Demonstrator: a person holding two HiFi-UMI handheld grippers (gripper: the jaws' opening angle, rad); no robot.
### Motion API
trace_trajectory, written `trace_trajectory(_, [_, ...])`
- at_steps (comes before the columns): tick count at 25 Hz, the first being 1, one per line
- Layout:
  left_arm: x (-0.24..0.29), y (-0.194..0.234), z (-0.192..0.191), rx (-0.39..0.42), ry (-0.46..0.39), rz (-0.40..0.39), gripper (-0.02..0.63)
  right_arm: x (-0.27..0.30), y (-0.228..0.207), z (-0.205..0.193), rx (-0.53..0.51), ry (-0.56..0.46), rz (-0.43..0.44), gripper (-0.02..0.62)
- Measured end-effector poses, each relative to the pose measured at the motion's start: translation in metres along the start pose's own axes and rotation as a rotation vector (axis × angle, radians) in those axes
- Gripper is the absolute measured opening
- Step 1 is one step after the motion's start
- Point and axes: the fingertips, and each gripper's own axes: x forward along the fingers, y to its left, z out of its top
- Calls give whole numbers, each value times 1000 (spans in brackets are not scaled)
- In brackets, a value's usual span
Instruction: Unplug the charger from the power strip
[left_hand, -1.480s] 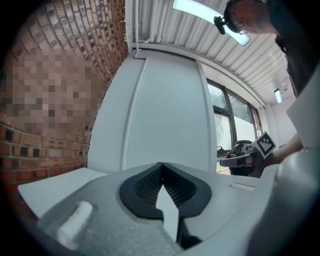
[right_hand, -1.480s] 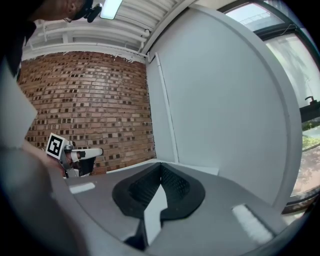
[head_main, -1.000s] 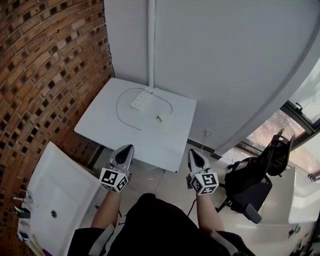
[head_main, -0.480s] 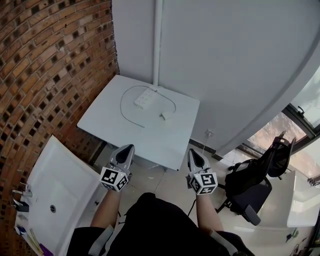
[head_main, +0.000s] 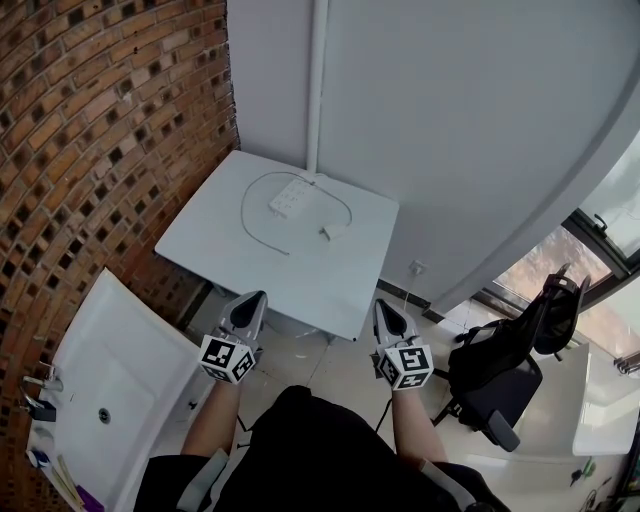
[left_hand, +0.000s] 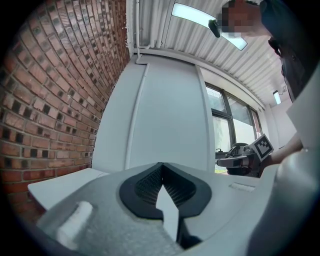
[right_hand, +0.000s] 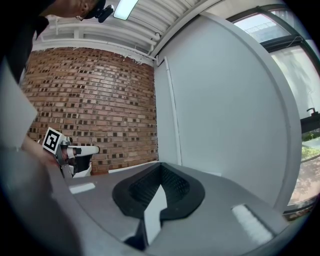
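Left tongs (head_main: 254, 296) and right tongs (head_main: 384, 304) both pinched closed, empty, short of the bench (head_main: 225, 250); power strip (head_main: 289, 199) far at 12 o'clock, apparent charger (head_main: 331, 232) lying at its 4 o'clock, so probably already unplugged, too small to confirm.

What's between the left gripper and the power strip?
In the head view, a thin white cable curves across the table between the left gripper and the power strip.
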Motion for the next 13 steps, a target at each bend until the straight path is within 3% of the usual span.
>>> trace_trajectory(13, [-2,-3,2,5,-11,1,2,-5,-1,2,-32,3,-1,3])
